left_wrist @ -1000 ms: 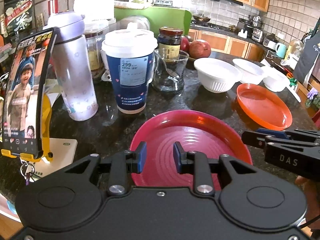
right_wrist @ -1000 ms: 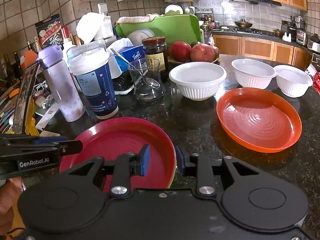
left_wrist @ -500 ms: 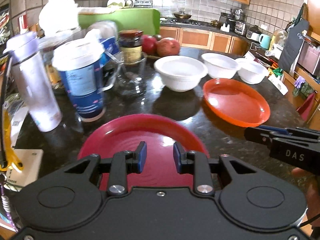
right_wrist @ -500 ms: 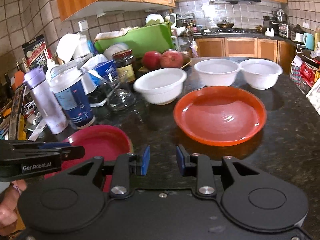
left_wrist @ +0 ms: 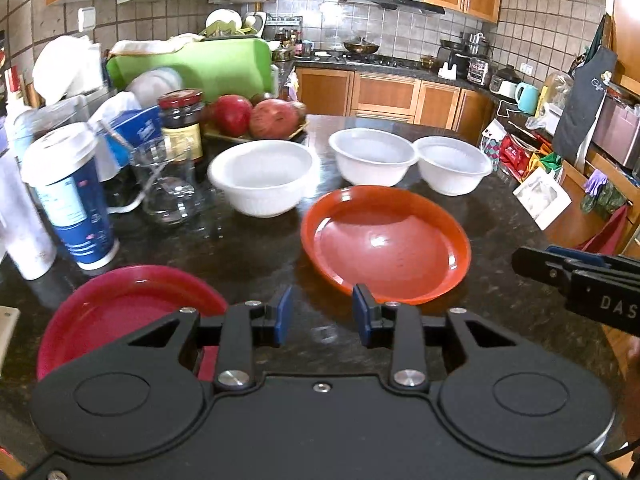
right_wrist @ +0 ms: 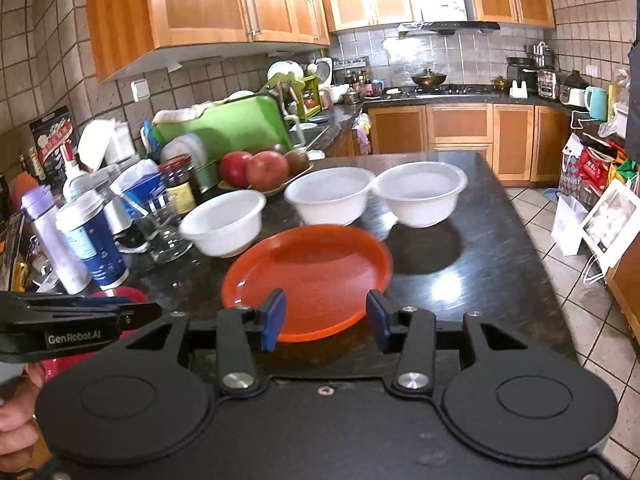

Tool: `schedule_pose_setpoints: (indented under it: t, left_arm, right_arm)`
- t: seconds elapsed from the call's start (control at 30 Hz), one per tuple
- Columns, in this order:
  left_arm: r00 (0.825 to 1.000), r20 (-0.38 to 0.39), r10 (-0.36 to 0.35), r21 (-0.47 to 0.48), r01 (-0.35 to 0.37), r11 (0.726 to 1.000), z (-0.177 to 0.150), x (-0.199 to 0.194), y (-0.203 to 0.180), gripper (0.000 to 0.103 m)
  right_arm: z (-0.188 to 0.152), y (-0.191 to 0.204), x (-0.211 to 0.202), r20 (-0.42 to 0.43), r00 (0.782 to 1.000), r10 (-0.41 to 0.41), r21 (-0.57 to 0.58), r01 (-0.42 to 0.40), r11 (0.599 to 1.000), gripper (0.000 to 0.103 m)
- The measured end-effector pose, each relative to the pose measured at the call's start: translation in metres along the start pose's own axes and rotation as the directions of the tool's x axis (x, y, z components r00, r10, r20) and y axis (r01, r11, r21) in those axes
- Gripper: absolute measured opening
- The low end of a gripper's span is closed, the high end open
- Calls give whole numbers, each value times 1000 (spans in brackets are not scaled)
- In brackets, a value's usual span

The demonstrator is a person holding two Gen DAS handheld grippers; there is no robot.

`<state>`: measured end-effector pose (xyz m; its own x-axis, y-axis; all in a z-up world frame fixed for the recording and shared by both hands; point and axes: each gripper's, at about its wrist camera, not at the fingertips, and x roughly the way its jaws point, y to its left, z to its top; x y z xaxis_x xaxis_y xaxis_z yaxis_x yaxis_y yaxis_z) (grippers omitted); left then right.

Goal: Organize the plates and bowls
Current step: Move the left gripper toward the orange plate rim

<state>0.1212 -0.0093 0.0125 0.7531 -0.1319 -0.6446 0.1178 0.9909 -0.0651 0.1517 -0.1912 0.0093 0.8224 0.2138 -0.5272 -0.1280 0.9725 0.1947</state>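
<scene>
Three white bowls [left_wrist: 262,176] and the orange plate [left_wrist: 386,240] sit empty; both tongs [left_wrist: 322,314] [right_wrist: 325,320] spreading, pinching nothing.

we see bench [left_wrist: 256,248]: dark speckled stone, polished, mirror glare. orange plate [left_wrist: 384,244]: glossy plastic, smooth, faint concentric rings. red plate [left_wrist: 124,312]: same glossy plastic. three white bowls [left_wrist: 262,176]: matt plastic, ribbed outer walls. left gripper [left_wrist: 322,314]: matt black plastic body, blue pads, bright metal screws. we note clear glass cup [left_wrist: 170,184], paper cup [left_wrist: 72,196] with plastic lid, varnished wood cabinets [right_wrist: 460,124], glazed wall tiles [right_wrist: 52,60].
</scene>
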Motion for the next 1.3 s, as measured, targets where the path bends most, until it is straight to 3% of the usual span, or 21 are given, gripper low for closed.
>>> schedule_pose_setpoints:
  t: [0.23,0.47,0.7,1.3]
  left_arm:
    - [1000,-15,23,-52,-23,998,11,16,-24,44]
    - [997,-35,62,-127,-66,990,21,30,-30,43]
    - [996,-41,82,-138,-87,987,36,40,-32,43]
    - [978,-163,134,-161,-160,974,49,101,-16,43]
  right_arm:
    - [10,-42,0,28,1000,-11,-5,11,1000,50]
    - [27,-59,22,-23,997,69,-33,-70,997,52]
    - [47,-60,53,-69,989,130,-42,-133,990,54]
    - [56,-41,145,-189,974,125,-113,-148,983,53]
